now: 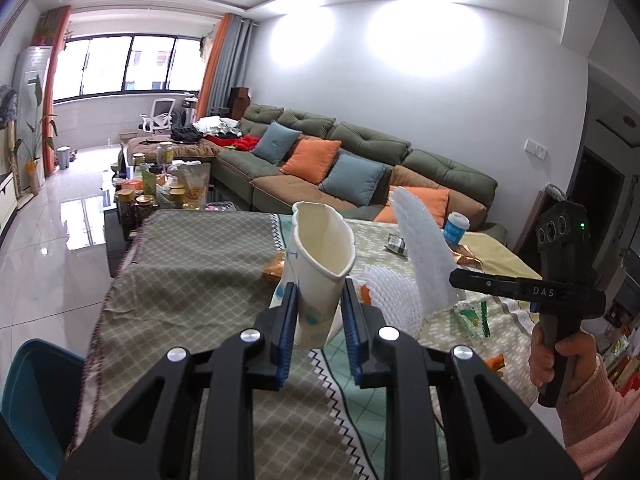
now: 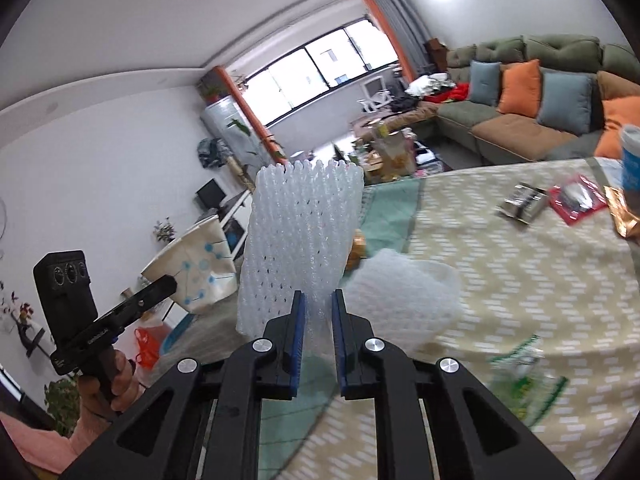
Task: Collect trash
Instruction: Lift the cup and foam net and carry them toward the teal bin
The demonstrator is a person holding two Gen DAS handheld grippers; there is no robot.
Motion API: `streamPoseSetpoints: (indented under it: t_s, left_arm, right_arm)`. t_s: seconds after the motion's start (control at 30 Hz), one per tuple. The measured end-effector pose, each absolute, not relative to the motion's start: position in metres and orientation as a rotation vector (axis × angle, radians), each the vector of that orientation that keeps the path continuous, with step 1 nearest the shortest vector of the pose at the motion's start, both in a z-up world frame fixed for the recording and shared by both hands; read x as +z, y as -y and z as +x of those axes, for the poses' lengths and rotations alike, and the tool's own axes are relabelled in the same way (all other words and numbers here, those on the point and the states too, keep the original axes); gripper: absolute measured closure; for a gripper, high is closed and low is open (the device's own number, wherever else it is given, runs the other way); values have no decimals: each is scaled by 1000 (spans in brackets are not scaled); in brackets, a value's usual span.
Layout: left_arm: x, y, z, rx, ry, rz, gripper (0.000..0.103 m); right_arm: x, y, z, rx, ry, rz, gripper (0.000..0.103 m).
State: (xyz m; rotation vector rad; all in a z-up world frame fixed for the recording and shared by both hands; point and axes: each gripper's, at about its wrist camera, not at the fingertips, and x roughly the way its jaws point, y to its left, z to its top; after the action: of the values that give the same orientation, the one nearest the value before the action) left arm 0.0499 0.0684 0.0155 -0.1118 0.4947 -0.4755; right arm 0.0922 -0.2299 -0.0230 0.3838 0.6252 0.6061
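My left gripper [image 1: 320, 296] is shut on a squashed white paper cup [image 1: 320, 256] with blue dots, held upright above the table; the cup also shows in the right wrist view [image 2: 196, 268]. My right gripper [image 2: 319, 304] is shut on a white foam net sleeve [image 2: 300, 240], lifted above the table; this sleeve shows in the left wrist view [image 1: 420, 248] too. A second foam net [image 2: 404, 296] lies on the tablecloth just beyond it. Each view shows the other gripper: the right gripper [image 1: 456, 276] and the left gripper [image 2: 170, 282].
On the patterned tablecloth [image 2: 500, 280] lie a silver wrapper [image 2: 520, 202], a red packet [image 2: 576, 200], a gold wrapper [image 2: 620, 212], a green-and-white wrapper [image 2: 524, 376] and a blue-and-white cup [image 1: 456, 228]. A teal bin [image 1: 36, 396] stands at the table's left. A sofa [image 1: 360, 160] is behind.
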Motion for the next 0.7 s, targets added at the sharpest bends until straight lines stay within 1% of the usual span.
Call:
streamPoseSetpoints:
  t_s: [0.4,0.7]
  left_arm:
    - [25,-133,12,-326,-454,-185,80]
    - [19,-180,-10,-189,-462,-218,80]
  right_arm:
    - [-22,149,103,784,-666,282,89]
    - [-24,86,111,901,-696,194,89]
